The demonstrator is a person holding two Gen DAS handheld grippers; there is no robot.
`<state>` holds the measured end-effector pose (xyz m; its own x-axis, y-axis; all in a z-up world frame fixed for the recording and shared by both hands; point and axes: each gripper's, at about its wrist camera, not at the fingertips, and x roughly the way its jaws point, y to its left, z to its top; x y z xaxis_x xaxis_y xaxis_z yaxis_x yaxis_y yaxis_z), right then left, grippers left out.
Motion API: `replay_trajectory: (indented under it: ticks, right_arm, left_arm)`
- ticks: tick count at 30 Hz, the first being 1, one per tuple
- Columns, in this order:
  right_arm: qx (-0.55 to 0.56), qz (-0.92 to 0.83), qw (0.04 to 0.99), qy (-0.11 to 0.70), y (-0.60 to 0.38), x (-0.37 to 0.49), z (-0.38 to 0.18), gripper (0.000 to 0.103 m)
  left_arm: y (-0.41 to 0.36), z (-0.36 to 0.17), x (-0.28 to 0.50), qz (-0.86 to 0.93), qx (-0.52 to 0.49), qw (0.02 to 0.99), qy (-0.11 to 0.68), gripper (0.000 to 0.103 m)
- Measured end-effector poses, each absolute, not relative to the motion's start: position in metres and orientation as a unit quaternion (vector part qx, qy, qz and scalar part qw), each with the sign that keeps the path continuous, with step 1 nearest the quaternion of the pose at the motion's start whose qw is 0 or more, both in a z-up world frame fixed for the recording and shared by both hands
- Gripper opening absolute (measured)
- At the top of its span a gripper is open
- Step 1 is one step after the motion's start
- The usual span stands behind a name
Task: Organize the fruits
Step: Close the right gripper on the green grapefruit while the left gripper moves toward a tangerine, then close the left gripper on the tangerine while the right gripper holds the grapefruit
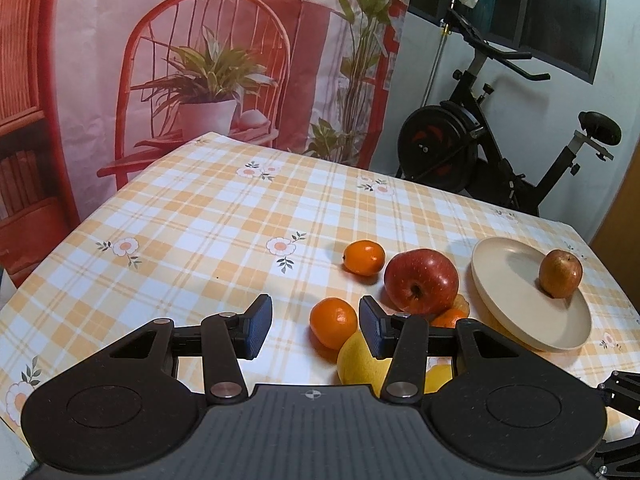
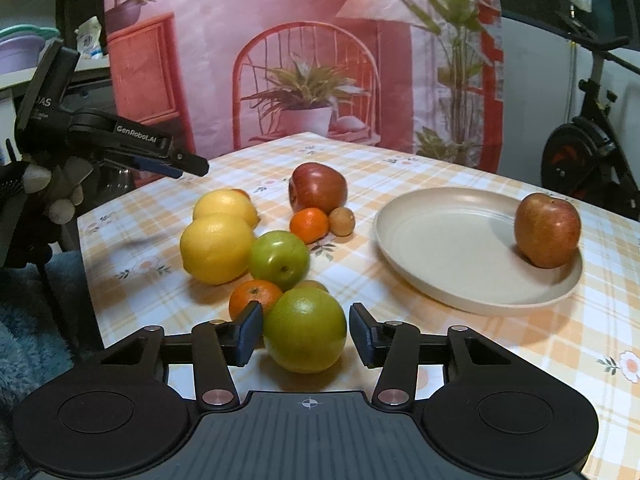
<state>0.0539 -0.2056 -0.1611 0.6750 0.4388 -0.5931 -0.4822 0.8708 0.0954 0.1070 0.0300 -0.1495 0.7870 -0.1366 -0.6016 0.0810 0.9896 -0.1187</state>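
Lower centre of the right wrist view: the right gripper [image 2: 306, 334] brackets a large green fruit [image 2: 305, 330] on the checked tablecloth [image 2: 520, 344]. Its left pad touches the fruit while the right pad stands just clear, so no grip. The fruit is round, with no clear long axis. Left gripper [image 1: 316, 326] is parted and empty.

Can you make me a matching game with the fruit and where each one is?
Things:
1. small apple
2. big green fruit
3. kiwi
4. big red apple

Places:
A. between the right gripper's fingers
B. on the plate
C. behind the mandarin
D. right of the mandarin, beside it

Pairs: 1-B, 2-A, 3-D, 4-C
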Motion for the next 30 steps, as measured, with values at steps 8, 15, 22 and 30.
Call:
replay_trajectory:
  ticks: [8,15,22,30]
  right_arm:
    - [-0.031,0.253,0.914,0.316,-0.208,0.054,-0.162,0.042]
    - [-0.028,0.232,0.92,0.314,-0.211,0.055,-0.161,0.042]
    - [-0.028,0.199,0.928,0.314,-0.216,0.059,-0.162,0.042]
    - [-0.029,0.194,0.929,0.313,-0.218,0.059,-0.164,0.042]
  left_arm:
    - [0.029,-0.152,0.109,-0.055,-0.041,0.942,0.329,0.051]
    - [0.036,-0.156,0.112,-0.047,-0.05,0.939,0.337,0.051]
    - [0.05,-0.161,0.119,-0.035,-0.09,0.931,0.353,0.051]
    - [0.055,-0.165,0.144,-0.086,-0.171,0.904,0.381,0.05]
